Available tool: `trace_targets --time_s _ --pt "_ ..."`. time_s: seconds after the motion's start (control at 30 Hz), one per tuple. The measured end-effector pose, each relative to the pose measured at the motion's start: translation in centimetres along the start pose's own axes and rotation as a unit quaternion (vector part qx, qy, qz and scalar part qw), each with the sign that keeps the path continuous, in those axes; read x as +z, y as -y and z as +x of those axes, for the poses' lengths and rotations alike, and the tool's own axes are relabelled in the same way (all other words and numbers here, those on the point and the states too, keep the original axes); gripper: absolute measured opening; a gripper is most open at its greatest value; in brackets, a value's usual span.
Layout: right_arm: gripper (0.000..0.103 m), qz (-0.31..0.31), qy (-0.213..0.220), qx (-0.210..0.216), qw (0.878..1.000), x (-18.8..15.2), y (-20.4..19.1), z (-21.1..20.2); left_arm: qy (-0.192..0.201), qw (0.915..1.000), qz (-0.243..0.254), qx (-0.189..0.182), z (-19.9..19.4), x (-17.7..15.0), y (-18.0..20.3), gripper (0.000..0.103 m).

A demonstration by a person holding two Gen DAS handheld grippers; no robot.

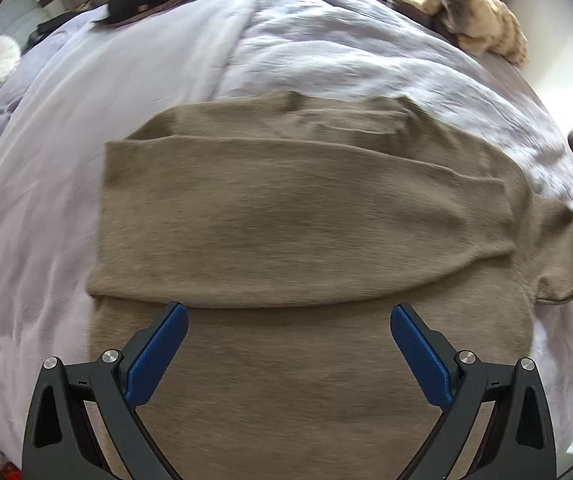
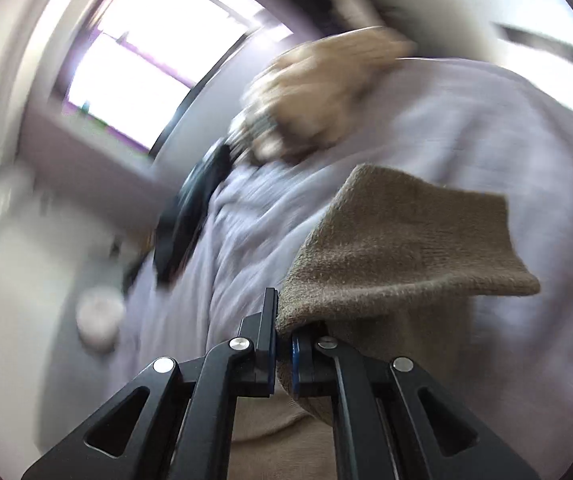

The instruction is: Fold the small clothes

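On the lilac bedspread (image 1: 326,60) a brown knitted garment (image 1: 286,220) was laid flat, one part already folded across its middle. Above its lower half the left gripper (image 1: 288,340) was held with jaws spread wide and nothing between them. A loose end of the garment at the right edge, probably a sleeve (image 2: 406,248), was pinched between the closed jaws of the right gripper (image 2: 284,336) and was lifted clear of the bed. For this fold to be done well, the sleeve would best be carried straight across the body and laid without twist, while the flat layers were steadied by the left gripper so that nothing was dragged askew.
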State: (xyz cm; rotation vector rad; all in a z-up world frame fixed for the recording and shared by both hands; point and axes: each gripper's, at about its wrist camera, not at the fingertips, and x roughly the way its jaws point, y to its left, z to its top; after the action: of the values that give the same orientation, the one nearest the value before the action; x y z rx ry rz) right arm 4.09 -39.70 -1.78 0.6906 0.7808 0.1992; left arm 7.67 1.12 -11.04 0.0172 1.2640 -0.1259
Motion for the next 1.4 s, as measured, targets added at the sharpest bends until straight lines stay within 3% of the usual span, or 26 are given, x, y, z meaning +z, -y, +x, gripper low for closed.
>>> trace_targets --time_s 0.1,0.2,0.37,0.43,0.53,0.67,0.7,0.73,0.77,0.87,0.97,1.07,1.13,1.2,1.27,1.3,1.33,1.4 --pt "0.006 -0.08 -0.068 0.019 0.994 -2.8 -5.3 6.0 0.01 0.9998 -0.011 0.011 0.7 -0.3 -2.4 0.102" --pt "0.006 -0.125 -0.132 0.026 0.983 -6.7 -8.2 11.4 0.017 0.9996 -0.021 0.011 1.1 -0.7 -4.4 0.102" --pt "0.012 -0.059 -0.238 -0.007 0.969 -12.6 -6.6 18.5 0.016 0.9994 -0.031 0.005 2.3 -0.9 -6.9 0.102" --pt "0.04 -0.004 -0.241 -0.018 0.97 -13.3 -4.9 18.6 0.024 0.9991 -0.034 -0.006 2.1 -1.2 -7.7 0.102" --pt "0.056 0.06 -0.192 -0.003 0.979 -13.0 -3.1 16.3 0.036 0.9985 -0.037 -0.02 1.7 -1.4 -8.8 0.102" --pt "0.055 0.11 -0.155 -0.01 0.982 -11.2 -2.0 16.4 0.047 0.9973 -0.049 -0.028 1.1 -1.4 -10.5 0.102" --pt "0.041 0.116 -0.152 -0.005 0.982 -10.8 -2.1 16.9 0.05 0.997 -0.053 -0.028 0.9 -1.4 -11.0 0.102" --pt "0.012 0.105 -0.154 -0.006 0.983 -10.3 -2.7 17.6 0.054 0.9964 -0.058 -0.029 0.6 -1.5 -11.6 0.102" --pt "0.008 0.078 -0.155 -0.01 0.985 -10.0 -3.9 18.1 0.057 0.996 -0.063 -0.03 0.4 -1.5 -12.1 0.102" --pt "0.008 -0.04 -0.162 0.012 0.986 -9.8 -8.6 19.0 0.071 0.994 -0.077 -0.032 -0.1 -1.4 -13.5 0.102" --pt "0.008 -0.158 -0.203 0.022 0.966 -12.5 -12.9 19.7 0.085 0.9916 -0.096 -0.019 -0.2 -1.3 -15.0 0.102" --pt "0.008 -0.253 -0.252 0.009 0.934 -16.4 -15.8 21.4 0.08 0.9901 -0.115 -0.012 0.3 -1.2 -16.3 0.102" --pt "0.013 -0.295 -0.28 -0.014 0.914 -18.8 -16.3 22.1 0.075 0.9893 -0.124 -0.018 0.6 -1.2 -16.9 0.102" --pt "0.021 -0.308 -0.289 -0.025 0.906 -19.9 -16.3 21.8 0.07 0.9897 -0.121 -0.03 0.8 -0.9 -16.7 0.102" --pt "0.042 -0.291 -0.29 -0.017 0.912 -19.8 -15.5 20.3 0.069 0.9905 -0.112 -0.04 0.9 -0.7 -16.1 0.102" --pt "0.061 -0.278 -0.286 -0.016 0.917 -19.8 -14.9 19.6 0.068 0.9906 -0.108 -0.048 0.8 -0.5 -15.7 0.102" --pt "0.067 -0.26 -0.28 -0.017 0.924 -19.3 -14.2 18.7 0.068 0.9903 -0.104 -0.062 0.8 -0.3 -15.2 0.102" --pt "0.068 -0.215 -0.273 -0.023 0.937 -18.4 -12.3 16.7 0.058 0.9893 -0.095 -0.094 1.1 0.5 -14.0 0.102"
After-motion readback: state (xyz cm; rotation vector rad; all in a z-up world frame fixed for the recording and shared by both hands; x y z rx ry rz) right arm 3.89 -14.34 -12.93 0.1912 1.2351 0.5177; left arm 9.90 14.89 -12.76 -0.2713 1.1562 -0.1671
